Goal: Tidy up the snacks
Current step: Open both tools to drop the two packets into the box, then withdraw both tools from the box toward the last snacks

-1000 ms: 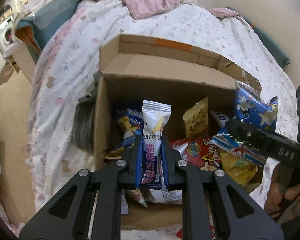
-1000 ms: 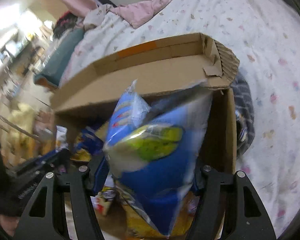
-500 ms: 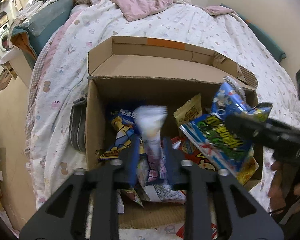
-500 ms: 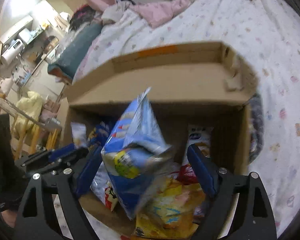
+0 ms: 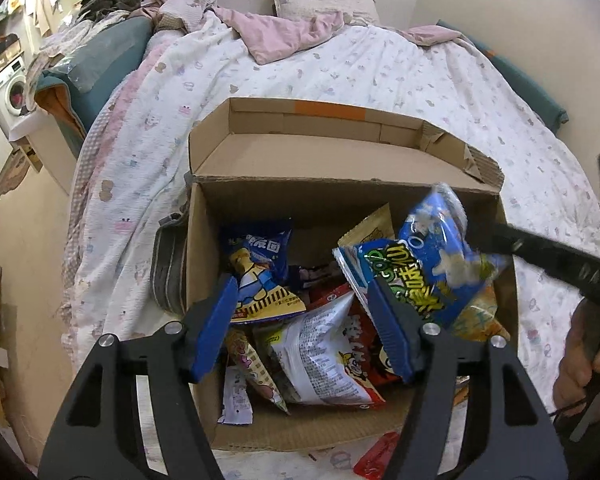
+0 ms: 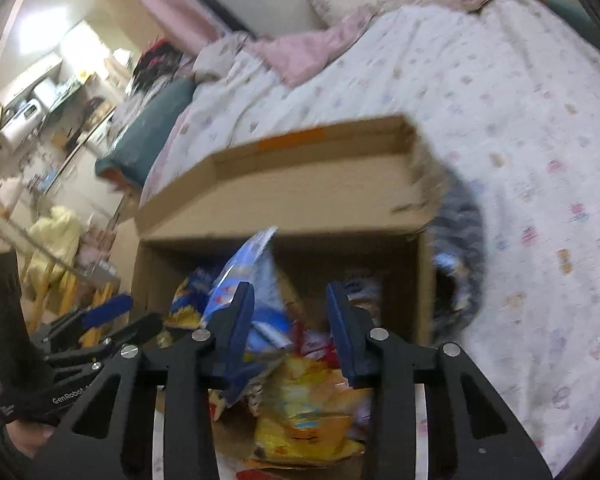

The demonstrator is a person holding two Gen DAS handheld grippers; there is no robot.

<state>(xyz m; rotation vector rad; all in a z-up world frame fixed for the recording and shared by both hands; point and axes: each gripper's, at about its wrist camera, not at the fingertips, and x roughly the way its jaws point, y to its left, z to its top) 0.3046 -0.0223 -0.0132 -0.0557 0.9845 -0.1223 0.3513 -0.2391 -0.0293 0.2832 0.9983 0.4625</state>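
An open cardboard box [image 5: 198,248] on the bed holds several snack packets. My left gripper [image 5: 300,284] hangs over its near left part. Its jaws are opening and nothing is between the blue pads. A blue puffed bag [image 5: 420,264] leans on the pile at the box's right side, against a black finger [image 5: 540,254] of the right gripper. In the right wrist view the box [image 6: 340,184] lies below my right gripper [image 6: 289,292]. These jaws are closing with nothing between them. The blue bag [image 6: 248,272] sits just left of and behind the left pad. The left gripper [image 6: 124,318] shows at the left.
The box rests on a white patterned quilt [image 5: 340,72] with a pink blanket [image 5: 284,36] and pillow behind. A grey striped item [image 5: 168,264] is wedged at the box's left wall. A red packet [image 5: 376,456] lies before the box. A person's hand [image 5: 580,360] is at right.
The left jaws opened and the slim white-and-blue packet dropped into the box. The right jaws let go of the blue bag, which fell leftwards onto the pile, then narrowed again.
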